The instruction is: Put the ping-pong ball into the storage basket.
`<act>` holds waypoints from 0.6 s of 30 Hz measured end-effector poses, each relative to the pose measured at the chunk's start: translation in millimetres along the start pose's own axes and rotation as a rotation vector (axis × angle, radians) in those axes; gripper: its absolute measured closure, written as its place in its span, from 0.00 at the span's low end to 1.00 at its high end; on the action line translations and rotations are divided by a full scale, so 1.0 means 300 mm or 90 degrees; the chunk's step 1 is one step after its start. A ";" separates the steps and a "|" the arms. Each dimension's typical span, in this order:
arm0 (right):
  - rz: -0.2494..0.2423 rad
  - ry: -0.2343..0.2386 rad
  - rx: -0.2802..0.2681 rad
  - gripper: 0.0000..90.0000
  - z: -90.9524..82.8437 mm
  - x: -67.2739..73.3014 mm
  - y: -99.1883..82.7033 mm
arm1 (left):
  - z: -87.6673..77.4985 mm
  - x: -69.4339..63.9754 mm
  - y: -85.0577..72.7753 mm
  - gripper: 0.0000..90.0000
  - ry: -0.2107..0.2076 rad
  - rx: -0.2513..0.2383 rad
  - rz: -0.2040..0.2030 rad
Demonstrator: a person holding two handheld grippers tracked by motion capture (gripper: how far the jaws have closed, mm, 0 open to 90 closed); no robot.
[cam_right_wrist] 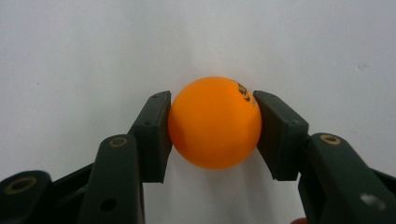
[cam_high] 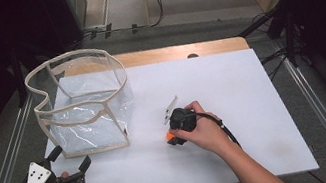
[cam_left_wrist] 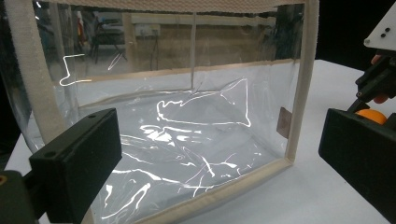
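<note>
At the near left edge of the white table (cam_high: pixel 255 105), the left gripper (cam_high: pixel 69 159) rests in the person's hand with its jaws spread apart and nothing between them. Just beyond it, toward the far left, stands a clear plastic bag (cam_high: pixel 84 105) with cream fabric trim, open at the top; in the left gripper view its near wall sits directly ahead of the jaws. Right of the bag, near the table's middle, the right gripper (cam_right_wrist: pixel 212 123) is clamped on an orange ball (cam_right_wrist: pixel 214 122) that sits low at the tabletop, both pads pressing its sides.
</note>
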State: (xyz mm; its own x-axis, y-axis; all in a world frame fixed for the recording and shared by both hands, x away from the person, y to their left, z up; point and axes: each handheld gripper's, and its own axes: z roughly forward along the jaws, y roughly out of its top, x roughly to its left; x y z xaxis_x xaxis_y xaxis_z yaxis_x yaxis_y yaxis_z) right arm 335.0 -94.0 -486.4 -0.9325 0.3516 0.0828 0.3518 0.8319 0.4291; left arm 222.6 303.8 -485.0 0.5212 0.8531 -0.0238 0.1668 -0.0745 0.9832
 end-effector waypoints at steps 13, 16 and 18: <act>-0.007 0.014 0.000 0.53 -0.022 -0.002 0.024 | 0.000 0.000 0.000 0.00 0.000 0.000 0.000; -0.009 0.014 0.001 0.53 -0.035 -0.002 0.037 | 0.000 0.000 0.000 0.00 0.000 0.000 0.000; -0.013 0.015 -0.003 0.53 -0.039 -0.003 0.043 | 0.000 0.000 0.000 0.00 0.000 0.000 0.000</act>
State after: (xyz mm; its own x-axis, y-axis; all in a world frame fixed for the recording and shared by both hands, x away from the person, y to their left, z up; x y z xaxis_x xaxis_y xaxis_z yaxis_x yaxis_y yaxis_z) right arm 339.4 -88.5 -470.6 -0.9410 0.3249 0.0948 0.3327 0.8367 0.4350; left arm 222.6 303.9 -485.0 0.5212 0.8531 -0.0243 0.1667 -0.0738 0.9832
